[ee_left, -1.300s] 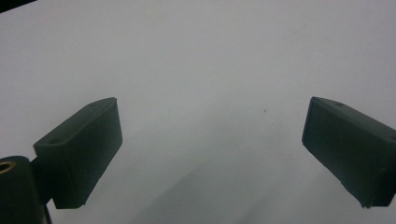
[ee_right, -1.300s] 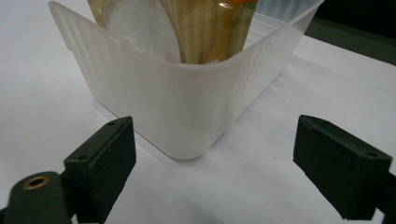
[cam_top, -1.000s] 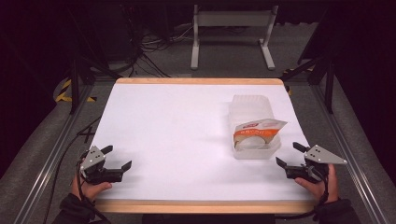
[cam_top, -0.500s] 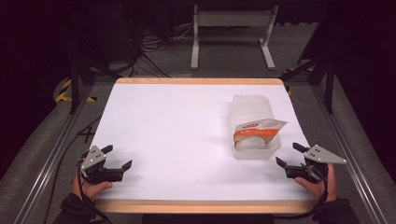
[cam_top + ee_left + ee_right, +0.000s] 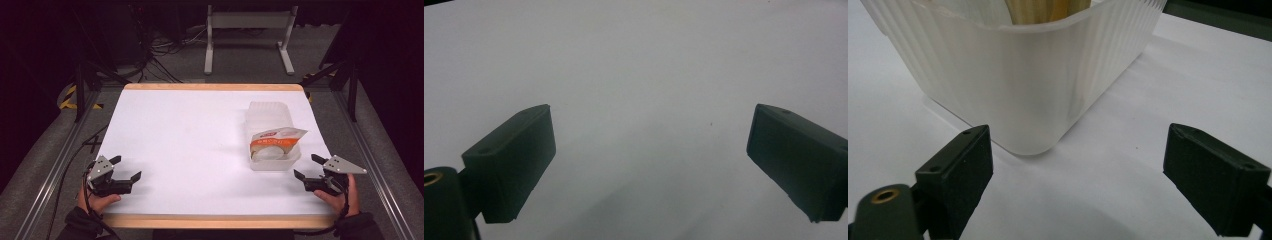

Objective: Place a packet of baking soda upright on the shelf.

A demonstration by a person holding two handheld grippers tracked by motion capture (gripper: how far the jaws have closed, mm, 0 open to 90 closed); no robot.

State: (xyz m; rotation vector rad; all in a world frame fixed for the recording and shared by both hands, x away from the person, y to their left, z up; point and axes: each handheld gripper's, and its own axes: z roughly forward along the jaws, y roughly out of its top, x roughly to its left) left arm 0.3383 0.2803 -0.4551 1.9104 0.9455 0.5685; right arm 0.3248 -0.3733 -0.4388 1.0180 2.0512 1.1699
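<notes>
Sitting on the right half of the white surface (image 5: pixel 190 145), the ribbed translucent container (image 5: pixel 272 131) is holding an orange-labelled packet (image 5: pixel 277 138). The right gripper (image 5: pixel 309 169) is resting just beside its near corner, jaws spread and empty; the left gripper (image 5: pixel 126 169) is lying well apart, likewise released.

Your bench (image 5: pixel 190 130) has a white top with a wooden edge showing along the near and far sides. Metal rails (image 5: pixel 47 175) run down both of its flanks. Beyond the far edge you see grey floor (image 5: pixel 240 75), a tangle of black cables (image 5: pixel 160 55) and a pale metal stand (image 5: pixel 247 30) on two feet. Yellow-and-black tape (image 5: pixel 70 100) marks the floor at the left.
</notes>
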